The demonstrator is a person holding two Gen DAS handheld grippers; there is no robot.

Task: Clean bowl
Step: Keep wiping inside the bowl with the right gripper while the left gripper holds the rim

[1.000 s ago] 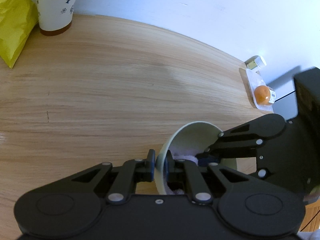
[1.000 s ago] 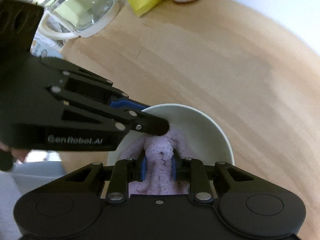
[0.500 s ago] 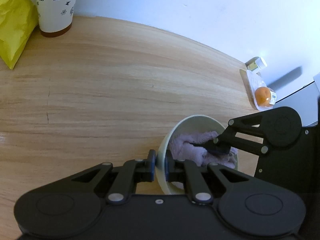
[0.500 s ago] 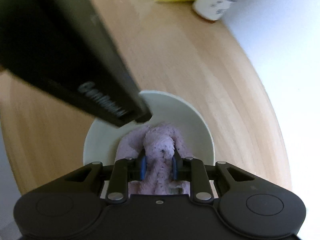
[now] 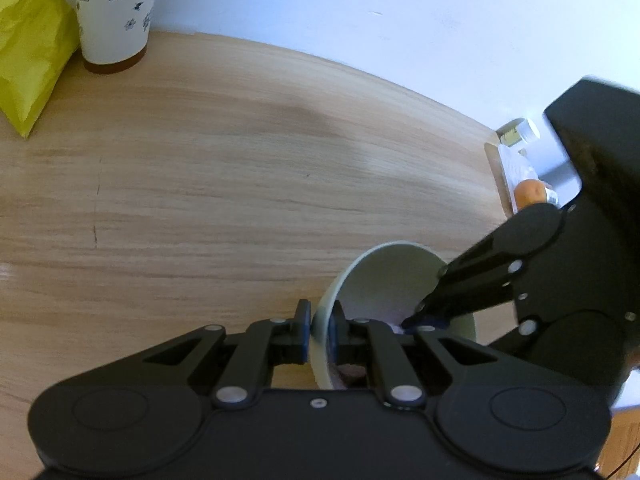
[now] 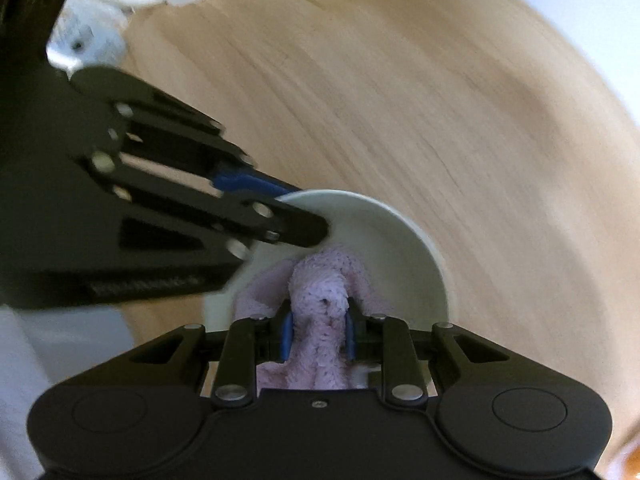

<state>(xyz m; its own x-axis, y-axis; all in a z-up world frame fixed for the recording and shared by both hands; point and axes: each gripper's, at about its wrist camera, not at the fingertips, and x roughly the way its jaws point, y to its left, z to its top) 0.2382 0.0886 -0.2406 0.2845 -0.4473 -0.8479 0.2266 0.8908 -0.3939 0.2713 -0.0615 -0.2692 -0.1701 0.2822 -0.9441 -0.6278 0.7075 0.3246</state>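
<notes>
The left gripper (image 5: 319,330) is pointing steeply down, its jaws closing tight on the bowl (image 5: 384,276) wall, one finger outside and one inside. The right gripper (image 6: 318,330) is tilting down into the bowl, its blue pads (image 6: 286,332) pinching a fold of the pink cloth (image 6: 324,300). Its outline is blurring in the left wrist view, so it is probably moving.
</notes>
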